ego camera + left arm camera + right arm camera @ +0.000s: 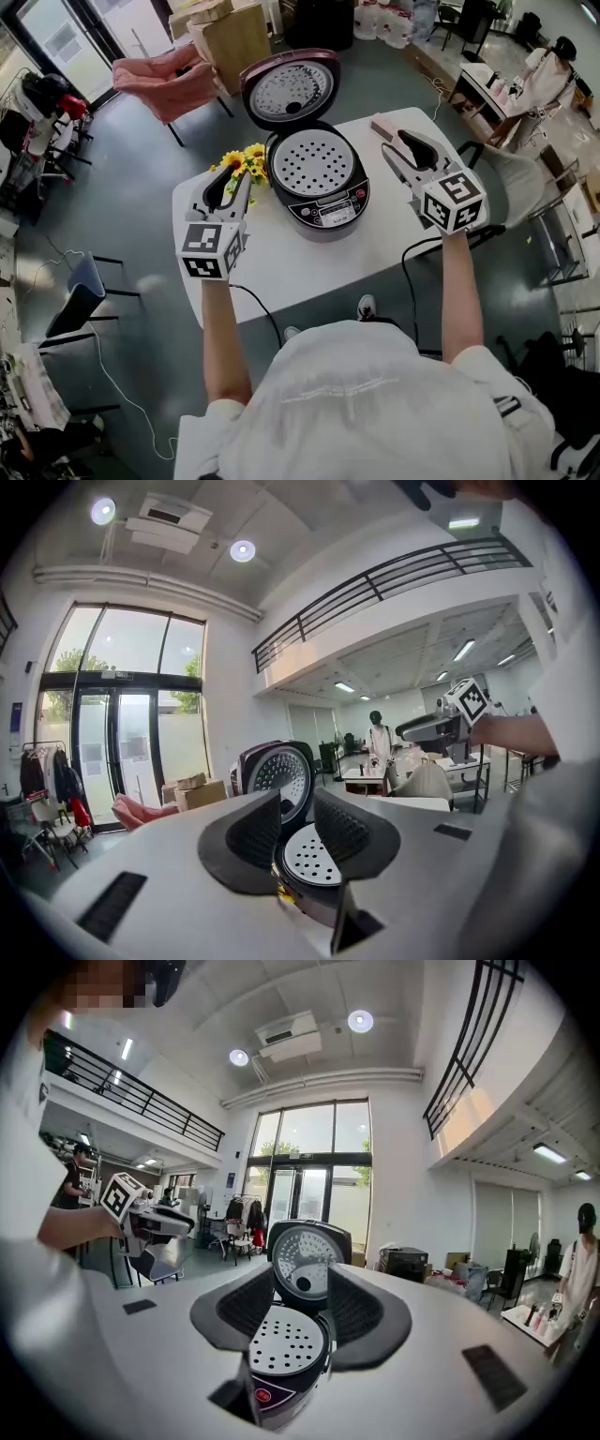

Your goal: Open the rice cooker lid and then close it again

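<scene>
A view from above onto a white desk [281, 272], with a person's 2 arms reaching forward over it. At the left, the left claw [232, 183] is held in the air above the desk's left edge, its jaws a narrow gap apart and gripping nothing; in the left gripper view the cooker only shows far off through that gap. Just right of it, a bunch of yellow sunflowers [246, 164] lies near the far left corner, touching or almost touching the cooker's side. In the middle of the far edge sits the rice cooker [328, 208], dark and round. Its lid [289, 89] is already swung fully open, standing up and leaning back beyond the far edge, with its silvery inner face turned up and toward the person. The perforated inner plate [312, 161] lies uncovered. So step 1 of 2 looks done; closing the lid is left, and neither claw touches the cooker. The control panel points at the near edge and the hinge at the far edge, so body and open lid together run near to far. Further right, a small pink box [382, 126] lies at the far right corner. The right claw [401, 150] hovers above the right edge, jaws apart and empty.
</scene>
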{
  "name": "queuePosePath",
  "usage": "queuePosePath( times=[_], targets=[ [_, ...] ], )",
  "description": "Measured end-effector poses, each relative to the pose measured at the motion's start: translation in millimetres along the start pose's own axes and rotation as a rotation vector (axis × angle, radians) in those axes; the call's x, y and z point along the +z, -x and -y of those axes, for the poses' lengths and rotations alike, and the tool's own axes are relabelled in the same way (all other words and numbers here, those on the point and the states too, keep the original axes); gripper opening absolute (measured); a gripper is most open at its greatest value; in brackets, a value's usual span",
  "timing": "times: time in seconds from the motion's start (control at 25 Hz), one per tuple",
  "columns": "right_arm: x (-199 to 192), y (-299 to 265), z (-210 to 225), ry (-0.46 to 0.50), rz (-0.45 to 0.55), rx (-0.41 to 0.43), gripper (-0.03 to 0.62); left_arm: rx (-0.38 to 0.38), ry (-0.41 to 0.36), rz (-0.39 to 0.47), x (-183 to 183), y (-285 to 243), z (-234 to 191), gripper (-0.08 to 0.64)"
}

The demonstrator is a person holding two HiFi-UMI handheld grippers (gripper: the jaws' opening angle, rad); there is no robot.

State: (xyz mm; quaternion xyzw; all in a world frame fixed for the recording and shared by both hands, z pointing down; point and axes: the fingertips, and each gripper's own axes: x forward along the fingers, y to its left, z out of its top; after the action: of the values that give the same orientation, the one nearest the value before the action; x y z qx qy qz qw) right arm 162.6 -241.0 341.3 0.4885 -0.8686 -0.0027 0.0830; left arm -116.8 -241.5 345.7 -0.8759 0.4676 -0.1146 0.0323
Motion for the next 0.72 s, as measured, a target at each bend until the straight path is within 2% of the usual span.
queuePosePath(
  times=[0.48,0.72],
  targets=[
    [6.5,2.6,-29.9,-0.004,-0.018,-0.034,0.189,-0.047,-0.03,0.003,-4.0,17.8,-20.1,0.123],
    [7.0,10.3,-51.4,-0.048,-0.005,-0.095,0.189,-0.078,-0.007,0.002,-17.8,33.3,-34.0,0.12]
  ],
)
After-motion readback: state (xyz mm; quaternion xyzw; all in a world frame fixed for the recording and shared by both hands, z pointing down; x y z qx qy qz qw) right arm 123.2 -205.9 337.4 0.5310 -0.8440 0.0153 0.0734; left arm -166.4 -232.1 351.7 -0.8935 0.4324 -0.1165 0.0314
